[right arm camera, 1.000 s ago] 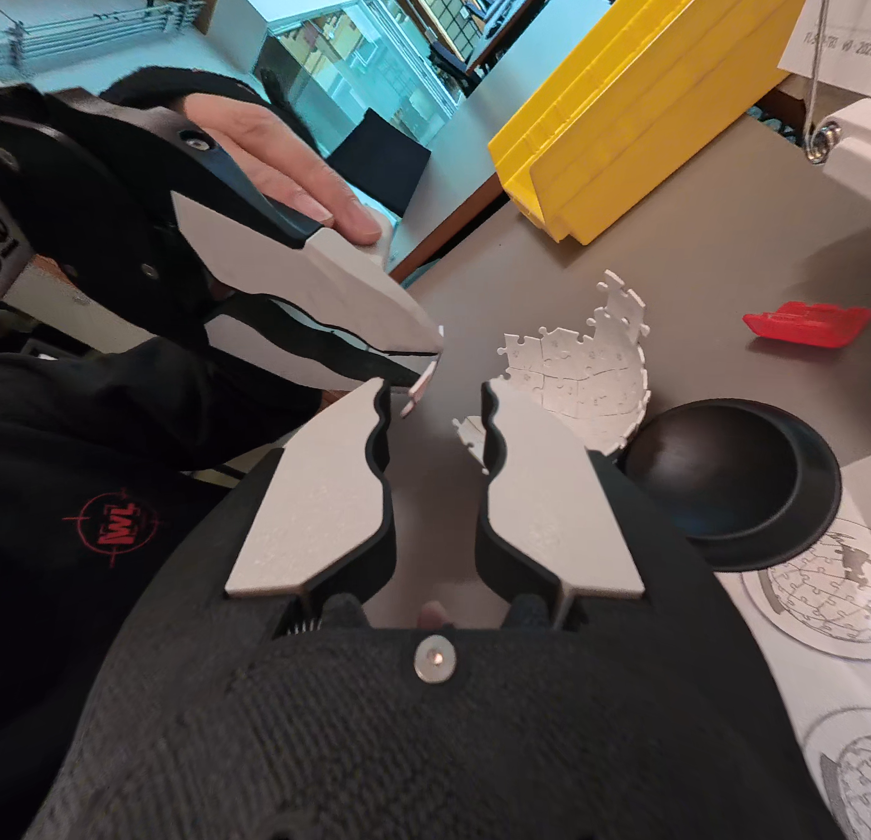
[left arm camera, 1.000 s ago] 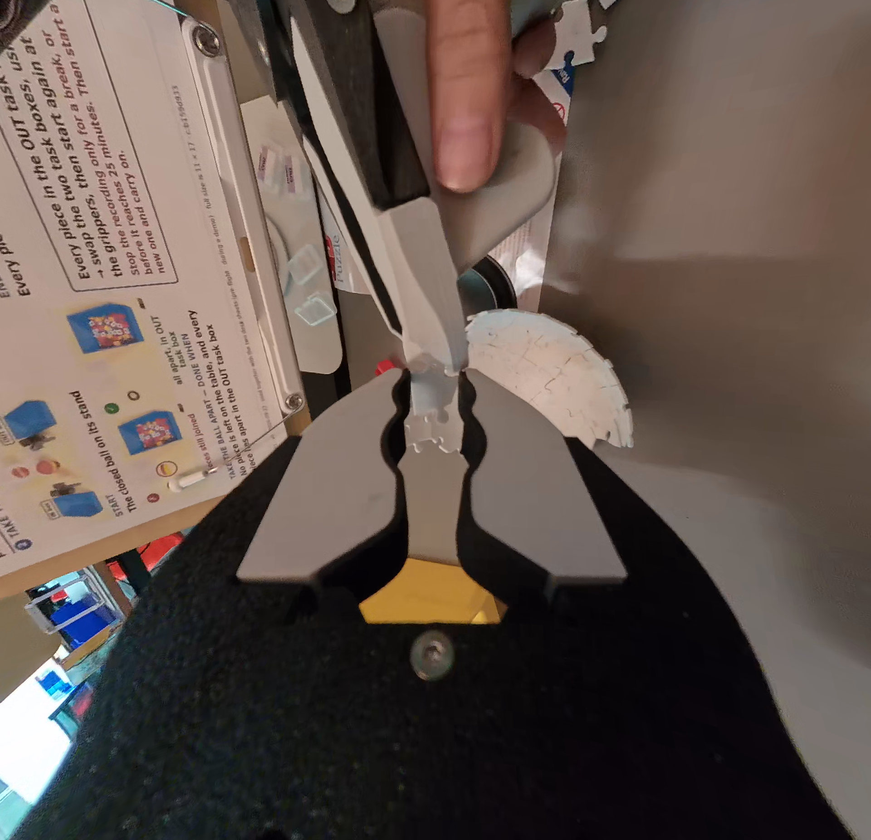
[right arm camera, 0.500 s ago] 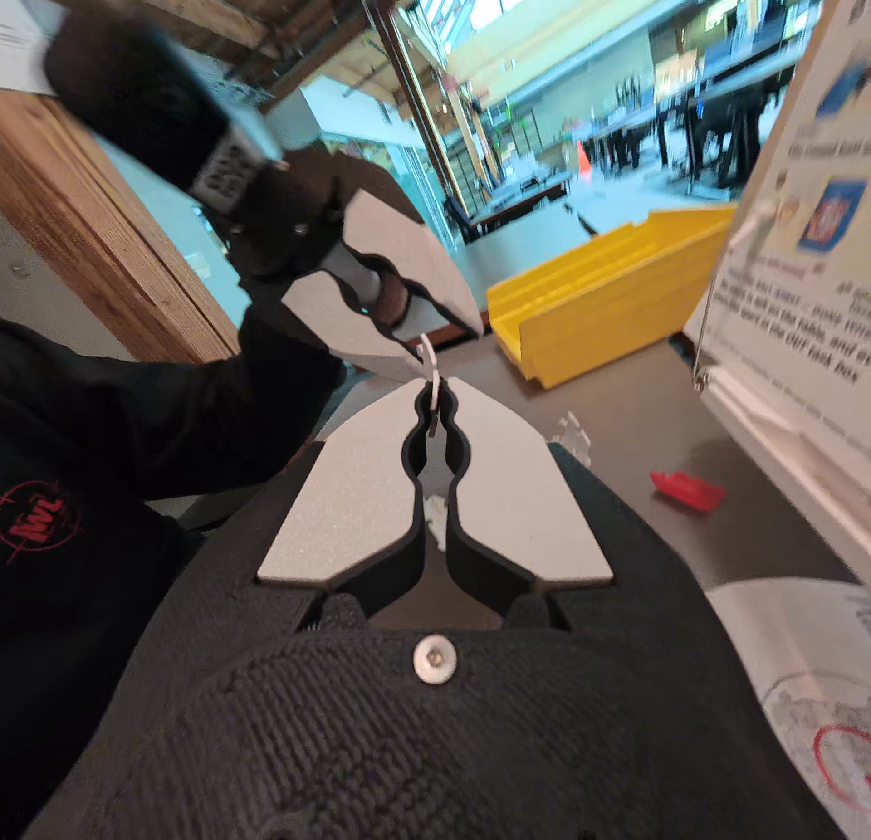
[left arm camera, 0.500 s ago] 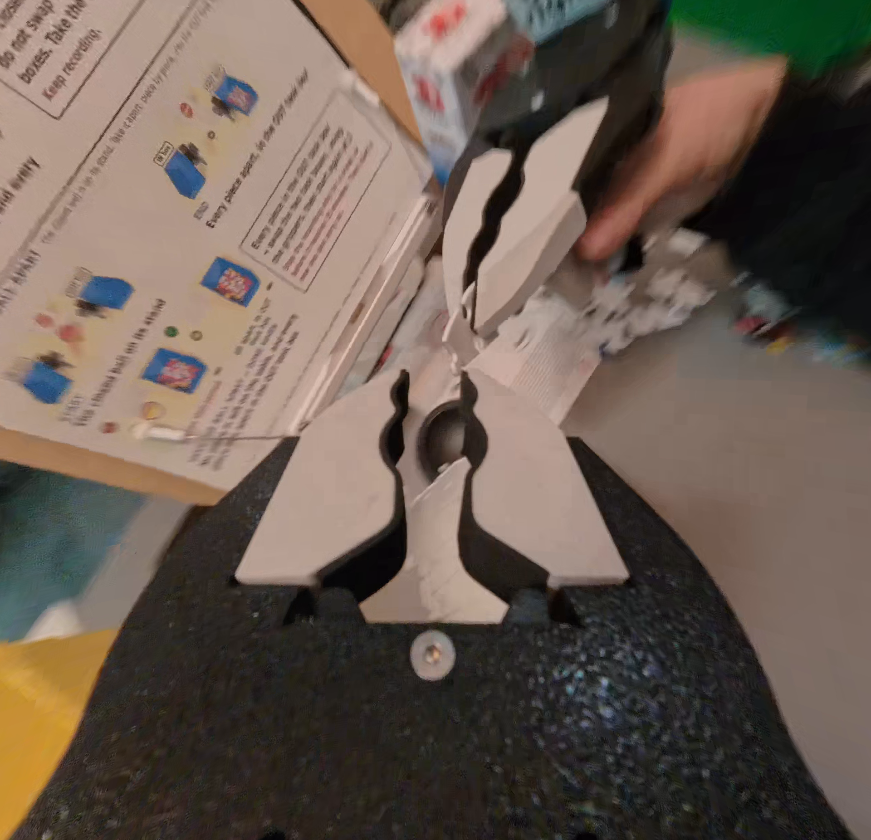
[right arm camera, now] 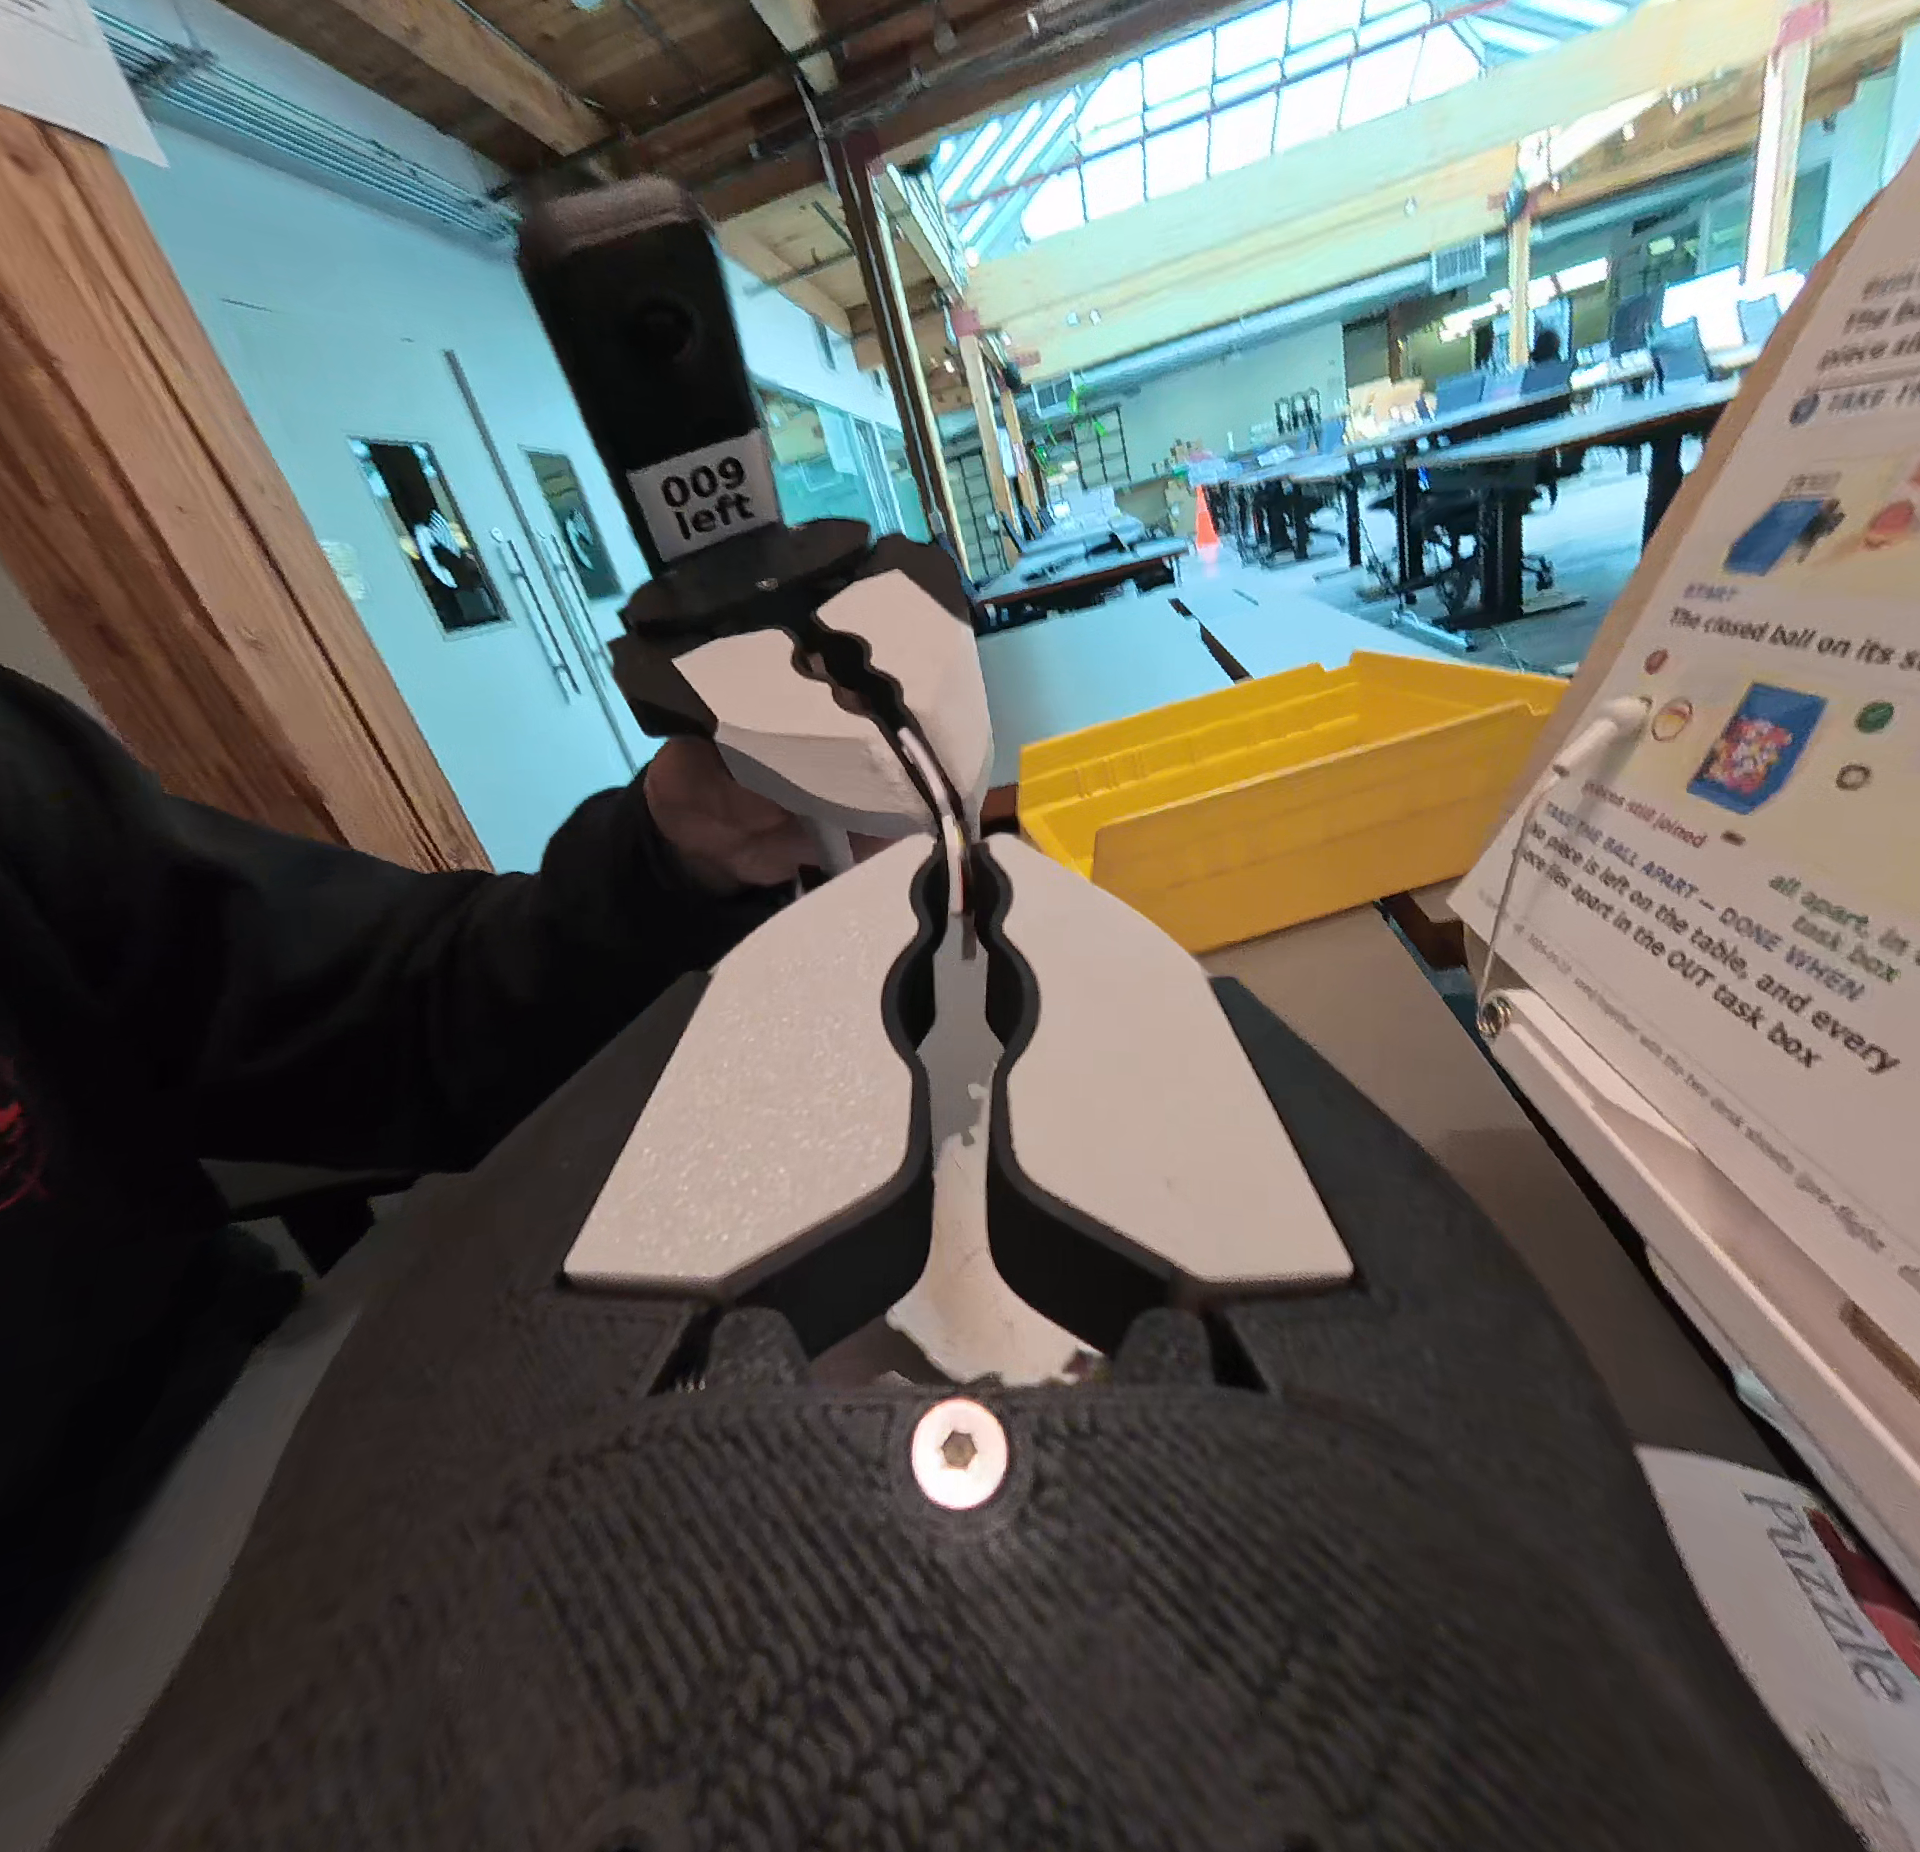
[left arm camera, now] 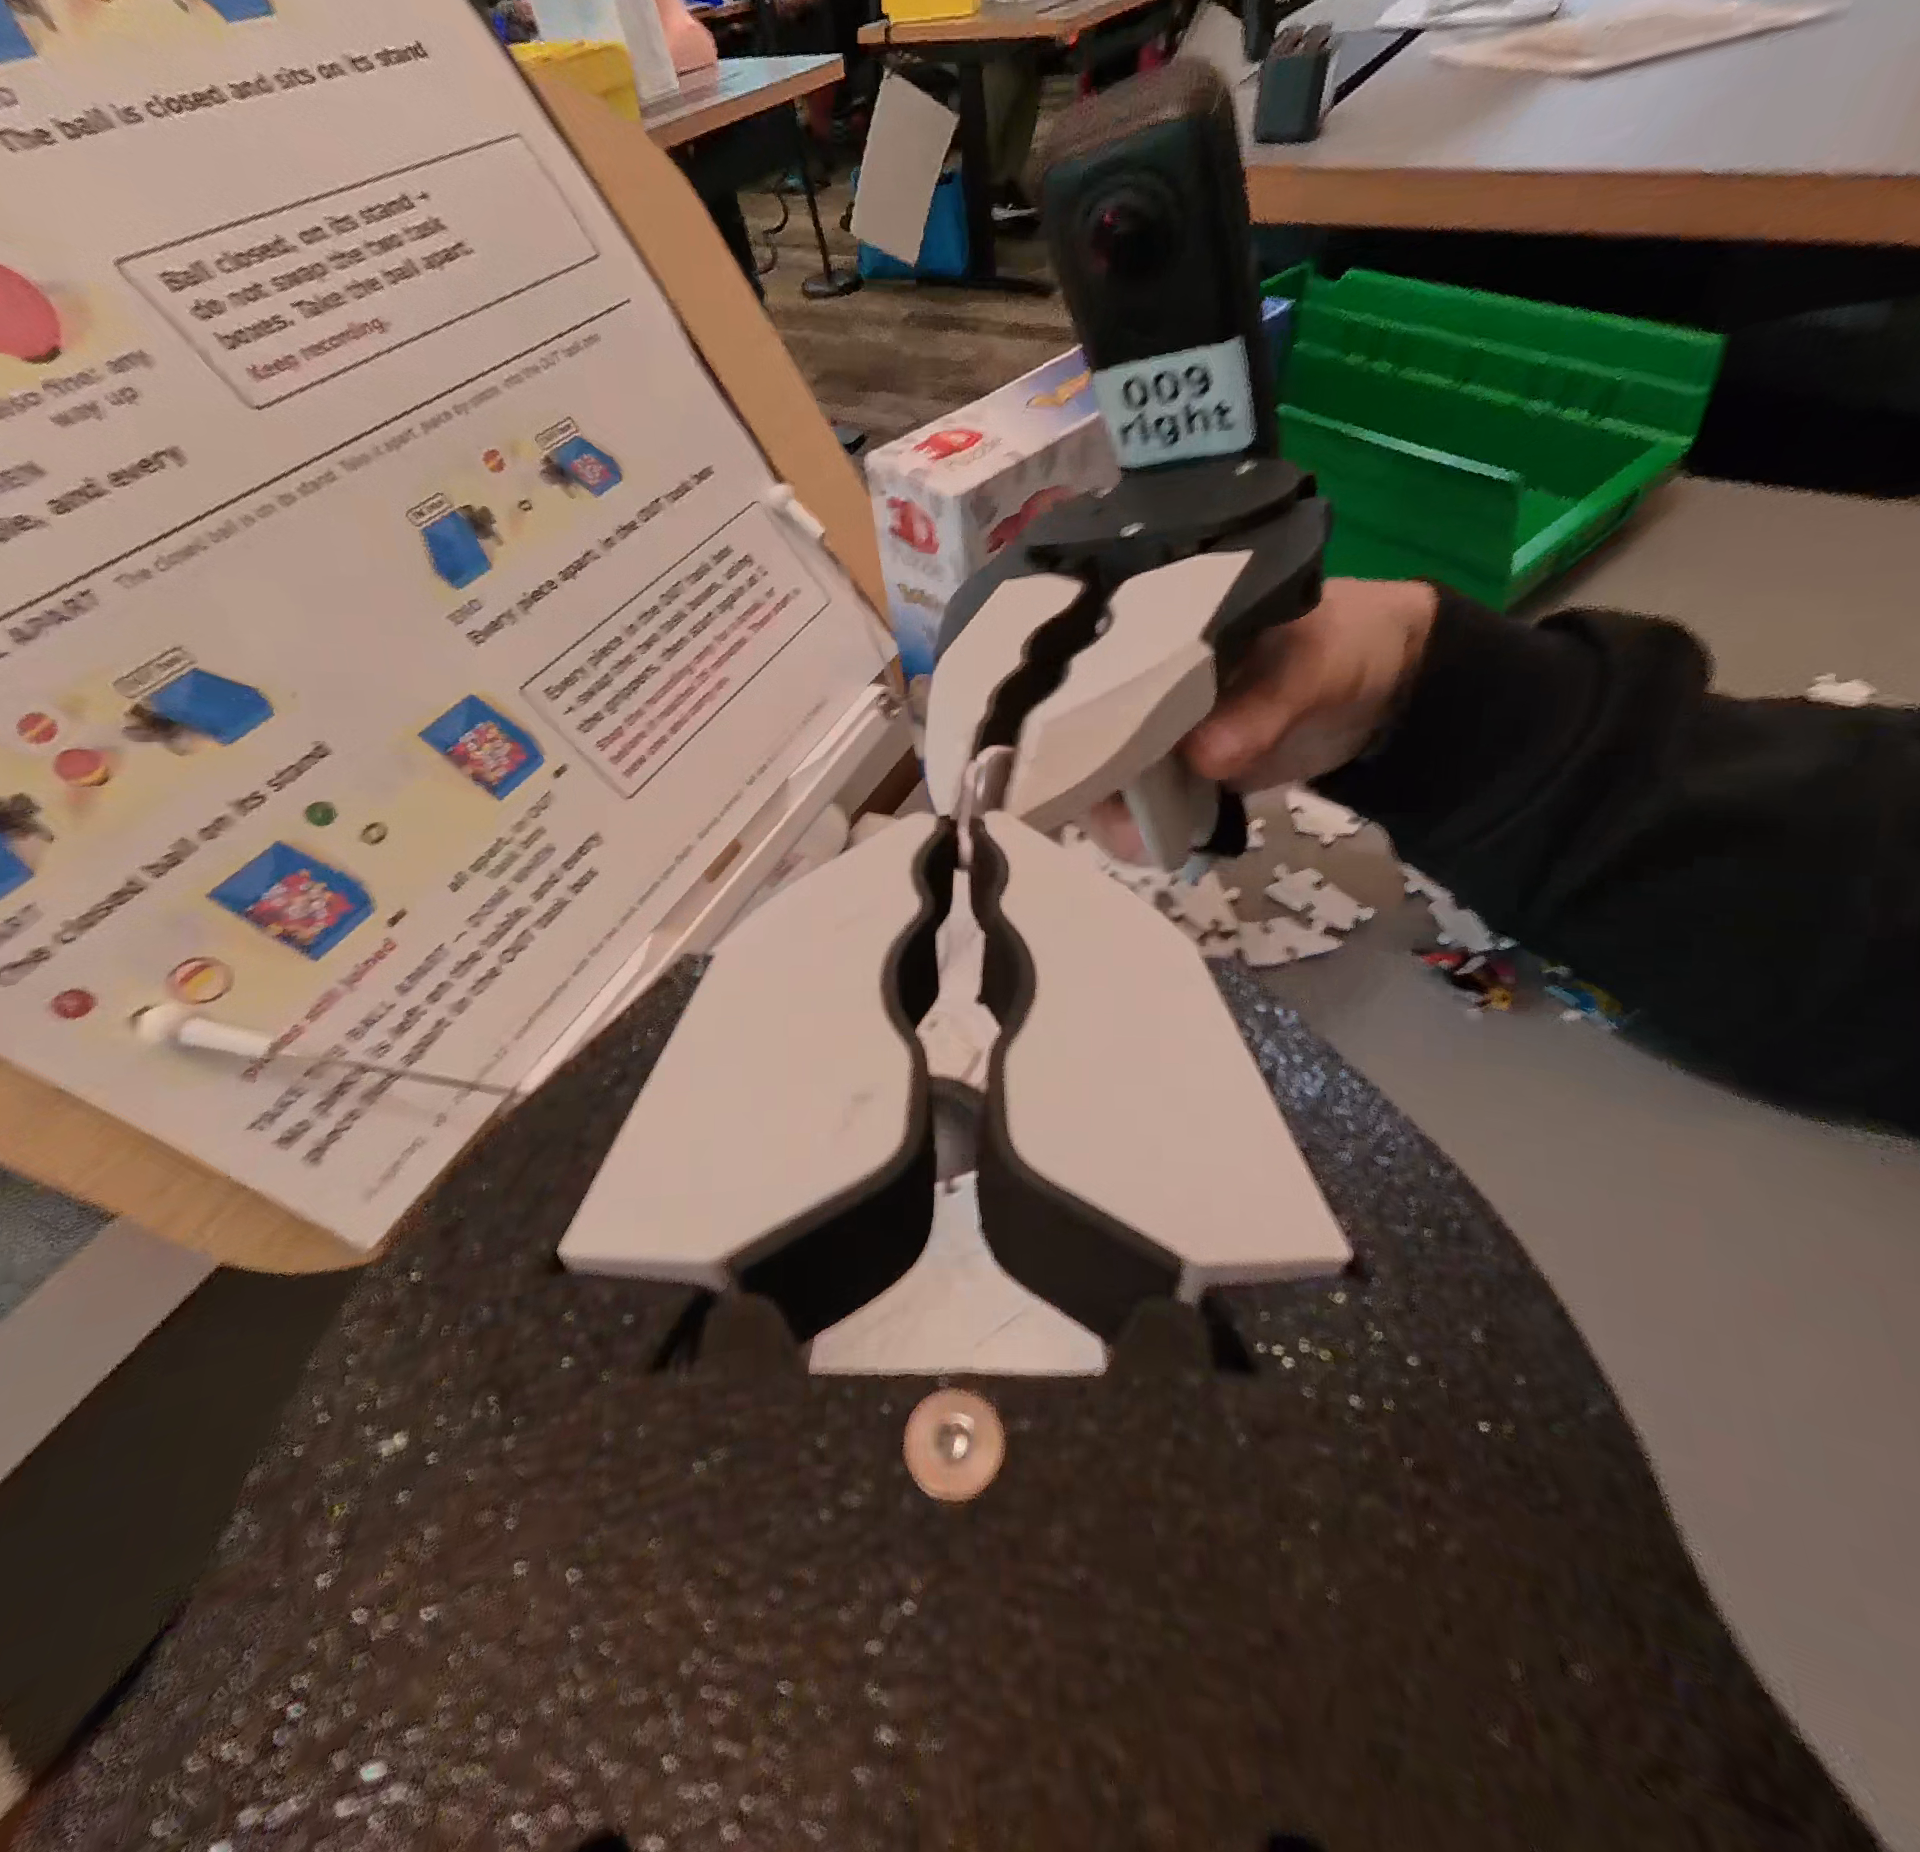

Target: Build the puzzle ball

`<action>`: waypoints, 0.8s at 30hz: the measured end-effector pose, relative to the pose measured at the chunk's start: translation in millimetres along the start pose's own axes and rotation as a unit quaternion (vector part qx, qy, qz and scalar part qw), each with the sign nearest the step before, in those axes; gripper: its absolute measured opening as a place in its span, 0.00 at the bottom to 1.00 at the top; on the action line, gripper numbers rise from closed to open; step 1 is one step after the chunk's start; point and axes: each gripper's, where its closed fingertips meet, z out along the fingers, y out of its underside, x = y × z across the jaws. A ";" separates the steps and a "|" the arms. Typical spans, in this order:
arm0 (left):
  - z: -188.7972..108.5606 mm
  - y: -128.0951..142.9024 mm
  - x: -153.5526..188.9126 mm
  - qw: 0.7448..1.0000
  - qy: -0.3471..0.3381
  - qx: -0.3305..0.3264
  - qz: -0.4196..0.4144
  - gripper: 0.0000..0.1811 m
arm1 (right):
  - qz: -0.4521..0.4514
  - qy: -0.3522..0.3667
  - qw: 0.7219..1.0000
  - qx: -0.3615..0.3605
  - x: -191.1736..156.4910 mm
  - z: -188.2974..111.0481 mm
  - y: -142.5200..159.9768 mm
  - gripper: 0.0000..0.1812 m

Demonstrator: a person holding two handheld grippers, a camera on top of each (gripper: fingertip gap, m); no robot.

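Puzzle piece (left arm camera: pixel 968 800) now pinched tip-to-tip by nearly closed left gripper (left arm camera: pixel 964 846) and right gripper (right arm camera: pixel 961 852), lifted off table.

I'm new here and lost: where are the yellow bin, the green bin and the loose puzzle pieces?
yellow bin (right arm camera: pixel 1278 815), right wrist view, front wall.
green bin (left arm camera: pixel 1475 420), left wrist view, inner side.
puzzle pieces (left arm camera: pixel 1288 909), left wrist view, one white piece.

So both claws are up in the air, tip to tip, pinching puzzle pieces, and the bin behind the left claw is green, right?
Not quite: in the right wrist view the bin behind the left claw is yellow. The rest holds: it meets the right claw tip to tip in the air, pinching puzzle pieces.
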 end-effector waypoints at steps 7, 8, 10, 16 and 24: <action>-16.3 18.0 -30.1 0.999 -0.008 -0.035 0.037 0.01 | -0.116 0.079 0.984 -0.110 14.0 10.5 17.0 0.17; -16.7 22.3 -33.8 0.998 -0.005 -0.042 0.042 0.01 | -0.132 0.081 0.979 -0.128 16.5 15.5 19.5 0.17; -14.2 31.0 -42.3 0.996 0.002 -0.062 0.059 0.01 | -0.144 0.098 0.973 -0.153 25.3 26.4 20.8 0.18; -12.2 56.9 -35.0 0.987 0.066 -0.121 0.084 0.01 | -0.147 0.082 0.974 -0.149 32.9 46.9 24.4 0.12; -10.6 68.0 -27.3 0.980 0.081 -0.140 0.113 0.01 | -0.158 0.054 0.965 -0.202 29.4 40.0 49.3 0.04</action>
